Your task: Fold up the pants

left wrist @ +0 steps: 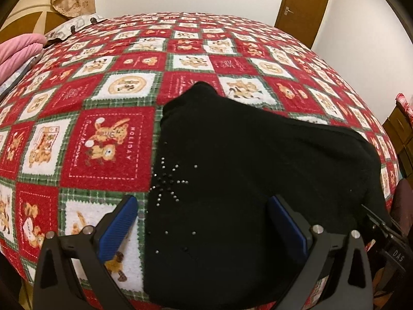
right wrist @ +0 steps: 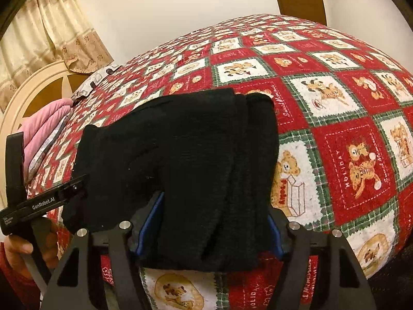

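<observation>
Black pants point(left wrist: 247, 170) with a rhinestone star lie folded on a red and white patchwork bedspread point(left wrist: 108, 139). My left gripper point(left wrist: 204, 206) is open, its blue-padded fingers point(left wrist: 121, 222) spread over the pants' near left edge, holding nothing. In the right wrist view the pants point(right wrist: 180, 155) lie as a thick folded bundle. My right gripper point(right wrist: 211, 222) is open wide and the folded end of the pants sits between its fingers point(right wrist: 152, 217). The left gripper's body point(right wrist: 38, 204) shows at the left of that view, held by a hand.
The bedspread point(right wrist: 335, 103) covers the whole bed. A pink blanket point(left wrist: 18, 54) and a pillow point(left wrist: 74, 23) lie at the far left by the headboard point(right wrist: 38, 95). A brown door point(left wrist: 302, 7) stands behind the bed, curtains point(right wrist: 51, 33) at the left, wooden furniture point(left wrist: 400, 134) at the right.
</observation>
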A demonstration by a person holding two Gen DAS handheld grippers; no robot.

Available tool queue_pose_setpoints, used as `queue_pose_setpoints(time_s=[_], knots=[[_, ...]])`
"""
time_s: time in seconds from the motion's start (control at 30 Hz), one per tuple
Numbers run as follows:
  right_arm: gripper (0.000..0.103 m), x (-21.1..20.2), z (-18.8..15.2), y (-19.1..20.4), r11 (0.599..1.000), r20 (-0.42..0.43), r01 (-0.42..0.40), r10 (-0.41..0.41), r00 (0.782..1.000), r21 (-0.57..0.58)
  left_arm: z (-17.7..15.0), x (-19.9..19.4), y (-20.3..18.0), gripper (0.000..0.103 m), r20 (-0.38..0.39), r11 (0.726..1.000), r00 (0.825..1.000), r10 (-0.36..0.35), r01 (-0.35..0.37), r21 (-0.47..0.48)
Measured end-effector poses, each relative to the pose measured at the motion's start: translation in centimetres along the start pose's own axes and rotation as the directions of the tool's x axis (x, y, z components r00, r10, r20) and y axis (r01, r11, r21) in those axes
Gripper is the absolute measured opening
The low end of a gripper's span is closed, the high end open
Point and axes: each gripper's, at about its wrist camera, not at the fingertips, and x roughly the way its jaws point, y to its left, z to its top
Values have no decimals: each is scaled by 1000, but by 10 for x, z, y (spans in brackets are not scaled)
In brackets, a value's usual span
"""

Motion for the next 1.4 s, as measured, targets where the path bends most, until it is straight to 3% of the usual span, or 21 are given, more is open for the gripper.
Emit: queue_pose_setpoints(time_s=[0.1,0.27,0.33,0.43,0.53,0.7,0.9,1.13,1.4], knots=[[72,1,-1,-1,1000,3,-6,5,1000,6,0,0,-2,102,9,1000,1000,-12,12,15],[72,0,-2,-2,1000,4,-8,8,1000,13,-4,-8,-10,70,63,995,996,-70,65,80],[72,0,-2,-1,1000,5,-5,5,1000,11,-4,-11,-8,36,81,992,991,-102,96,80],[72,0,-3,-1,1000,8,-1,1,1000,10,-1,-10,5,25,78,984,981,-176,177,-4],[72,-1,-3,3,1000,12,20,-20,1000,-4,-2,-10,9,22,92,976,973,-212,216,-36],[59,-8,1,21,991,26,89,-87,996,-96,-6,-20,-8,20,139,991,982,-131,126,50],[47,-22,8,36,981,65,125,-116,991,-149,-4,-40,-17,20,210,990,974,-89,63,127],[45,-37,14,64,977,110,101,-81,991,-185,3,-63,-12,20,294,987,956,-21,-27,156],[45,-38,29,115,965,159,56,-15,987,-257,10,-80,24,19,344,991,936,69,-102,81]])
